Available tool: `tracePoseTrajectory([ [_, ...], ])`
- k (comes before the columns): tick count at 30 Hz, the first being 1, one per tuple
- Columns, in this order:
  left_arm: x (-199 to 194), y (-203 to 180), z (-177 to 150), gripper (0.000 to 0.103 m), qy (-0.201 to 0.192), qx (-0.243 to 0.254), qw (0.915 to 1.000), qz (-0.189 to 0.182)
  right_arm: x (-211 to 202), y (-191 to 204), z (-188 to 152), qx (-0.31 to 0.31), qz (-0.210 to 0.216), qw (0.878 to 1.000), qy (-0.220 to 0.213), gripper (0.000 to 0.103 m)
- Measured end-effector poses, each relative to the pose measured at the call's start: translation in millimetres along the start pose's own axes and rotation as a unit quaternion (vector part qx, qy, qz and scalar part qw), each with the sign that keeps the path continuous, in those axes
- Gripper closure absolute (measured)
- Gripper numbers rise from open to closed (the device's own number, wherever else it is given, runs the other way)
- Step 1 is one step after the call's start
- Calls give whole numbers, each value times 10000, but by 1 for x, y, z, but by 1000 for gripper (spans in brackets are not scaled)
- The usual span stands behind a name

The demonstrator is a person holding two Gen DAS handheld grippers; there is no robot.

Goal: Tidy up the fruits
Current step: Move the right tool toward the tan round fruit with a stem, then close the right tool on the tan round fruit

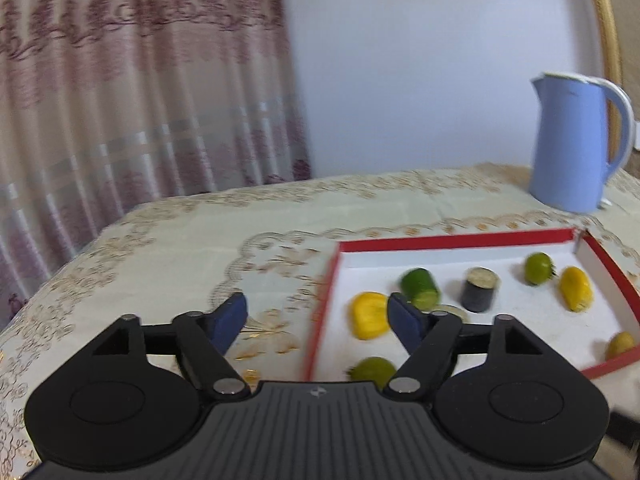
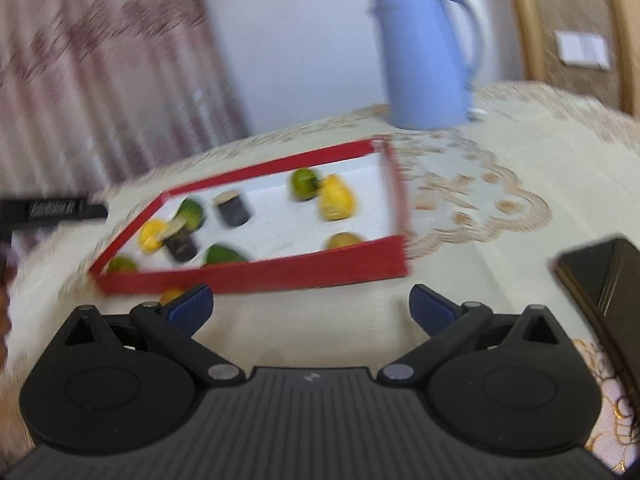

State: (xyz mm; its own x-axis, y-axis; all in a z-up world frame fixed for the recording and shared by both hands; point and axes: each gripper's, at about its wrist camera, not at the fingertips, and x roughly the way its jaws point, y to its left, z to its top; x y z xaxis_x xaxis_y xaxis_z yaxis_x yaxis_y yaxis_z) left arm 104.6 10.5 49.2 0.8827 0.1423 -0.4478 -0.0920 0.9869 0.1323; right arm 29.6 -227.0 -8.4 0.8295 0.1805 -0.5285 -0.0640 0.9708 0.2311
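A shallow red-walled tray (image 1: 452, 240) with a white floor lies on the patterned tablecloth and holds several fruits. In the left wrist view I see a yellow fruit (image 1: 368, 316), a green cut piece (image 1: 420, 288), a dark cylinder (image 1: 480, 290) and a lime (image 1: 538, 268). My left gripper (image 1: 316, 308) hangs open over the tray's left wall with nothing between its fingers. In the right wrist view the tray (image 2: 260, 276) lies ahead. My right gripper (image 2: 310, 296) is open and empty in front of its near wall. A small orange-yellow fruit (image 2: 172, 294) lies outside the tray by the left fingertip.
A blue kettle (image 1: 576, 144) (image 2: 428, 60) stands behind the tray. A dark flat box (image 2: 604, 280) lies at the right. A black object (image 2: 52, 210) reaches in from the left. A curtain (image 1: 140, 100) hangs behind the table's far left edge.
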Motion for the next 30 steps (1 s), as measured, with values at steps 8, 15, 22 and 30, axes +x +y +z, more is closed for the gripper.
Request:
tracePoseTrajectory([
  [8, 22, 28, -16, 22, 11, -576, 9983, 42, 24, 75, 4, -1373, -94, 9902, 247, 24],
  [15, 20, 29, -23, 22, -109, -565, 9983, 104, 43, 85, 8, -1317, 39, 9898, 545, 41],
  [22, 16, 21, -24, 18, -234, -304, 9992, 131, 50, 94, 5, -1496, 45, 9867, 640, 48],
  [30, 22, 29, -25, 18, -27, -498, 9988, -29, 53, 98, 6, -1533, 154, 9856, 697, 71],
])
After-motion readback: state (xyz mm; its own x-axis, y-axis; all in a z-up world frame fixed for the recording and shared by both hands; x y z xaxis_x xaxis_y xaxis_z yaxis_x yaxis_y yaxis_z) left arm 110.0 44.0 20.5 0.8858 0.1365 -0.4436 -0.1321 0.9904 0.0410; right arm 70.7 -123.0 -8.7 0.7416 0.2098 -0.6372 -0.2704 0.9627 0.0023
